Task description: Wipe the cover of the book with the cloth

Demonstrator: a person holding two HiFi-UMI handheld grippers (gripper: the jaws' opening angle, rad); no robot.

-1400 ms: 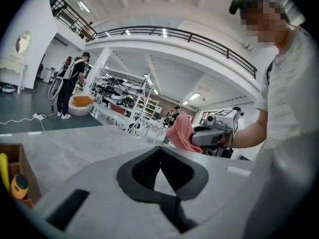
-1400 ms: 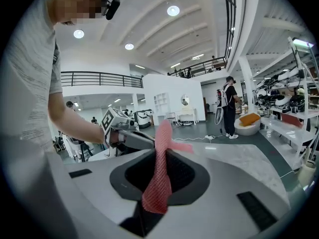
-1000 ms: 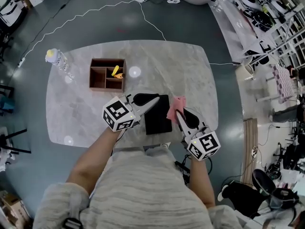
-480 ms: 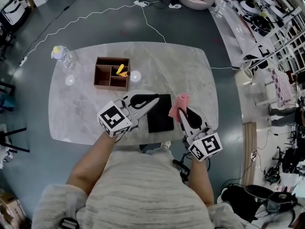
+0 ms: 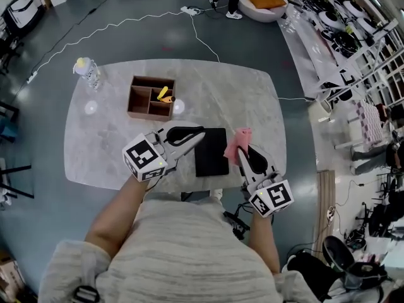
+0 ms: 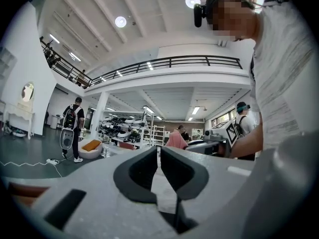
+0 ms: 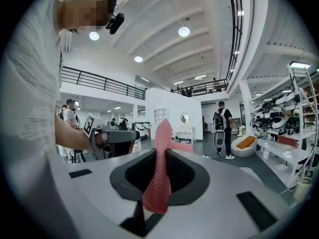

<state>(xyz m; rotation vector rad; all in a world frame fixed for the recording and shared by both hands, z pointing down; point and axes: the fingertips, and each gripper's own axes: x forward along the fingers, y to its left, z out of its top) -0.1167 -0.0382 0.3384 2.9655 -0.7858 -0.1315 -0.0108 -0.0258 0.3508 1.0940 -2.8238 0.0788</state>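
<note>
Where left gripper (image 5: 201, 132) overlaps book (image 5: 212, 155), corner hidden (right gripper (image 5: 241, 150) pinches cloth (image 5: 237, 139)).

We see a plain black book (image 5: 211, 151) on a table (image 5: 240, 100) of pale grey stone with soft white marbling. The cloth (image 5: 237, 144) is pink-red with a fine mesh pattern. The left gripper (image 5: 201, 134) and the right gripper (image 5: 242, 151) are light grey, with black around the jaws, and their marker cubes (image 5: 144, 158) show black squares on white. The wooden box (image 5: 140, 103) is dark brown, and the small things (image 5: 164, 95) inside it are yellow and orange. The bottle (image 5: 89, 74) is clear with a yellow cap. The floor (image 5: 302, 137) is dark grey-blue. The person's sweater (image 5: 189, 245) is light grey with thin, faint stripes.
</note>
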